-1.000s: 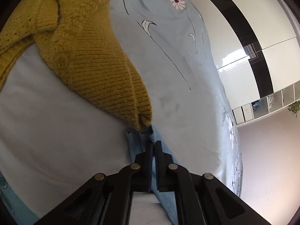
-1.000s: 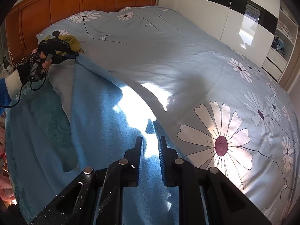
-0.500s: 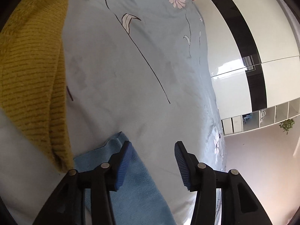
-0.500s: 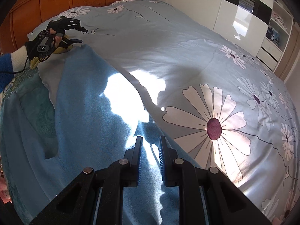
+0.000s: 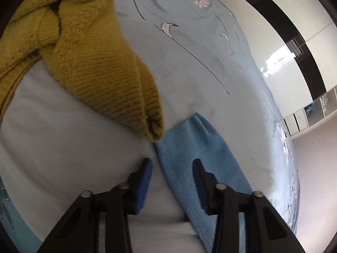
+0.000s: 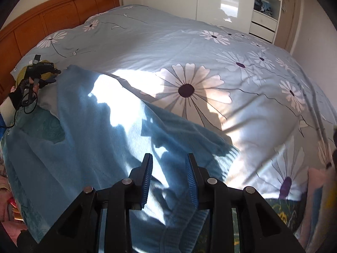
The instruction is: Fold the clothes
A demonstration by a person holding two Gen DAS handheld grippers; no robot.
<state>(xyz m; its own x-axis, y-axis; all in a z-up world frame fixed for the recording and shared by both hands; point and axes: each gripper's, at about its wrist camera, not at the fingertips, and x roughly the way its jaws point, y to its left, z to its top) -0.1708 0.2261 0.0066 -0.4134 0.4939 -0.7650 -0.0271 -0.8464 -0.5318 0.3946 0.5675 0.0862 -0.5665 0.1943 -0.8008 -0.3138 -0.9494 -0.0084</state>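
Note:
A light blue garment (image 6: 94, 137) lies spread along the near side of the bed. One corner of the blue garment (image 5: 200, 143) rests flat under my left gripper (image 5: 172, 161). The left jaws stand apart and are closing, and the garment's edge lies between them untouched by the pads. In the right wrist view the left gripper (image 6: 55, 76) sits at the garment's far end, held by a gloved hand (image 6: 25, 88). My right gripper (image 6: 169, 156) hovers over the near end. The right jaws are opening, with blue cloth below them and none pinched.
A mustard knitted sweater (image 5: 94, 59) lies bunched just beyond the blue corner, on a pale grey cloth (image 5: 52, 147). The flowered bedspread (image 6: 189, 42) covers the bed. An orange wooden headboard (image 6: 63, 14) and white wardrobes (image 6: 210, 2) stand behind. Pink items (image 6: 316, 189) lie at the right.
My left gripper let go of the blue corner, opened wide, then narrowed again above it. My right gripper went from nearly shut to apart and swung across the garment's near end.

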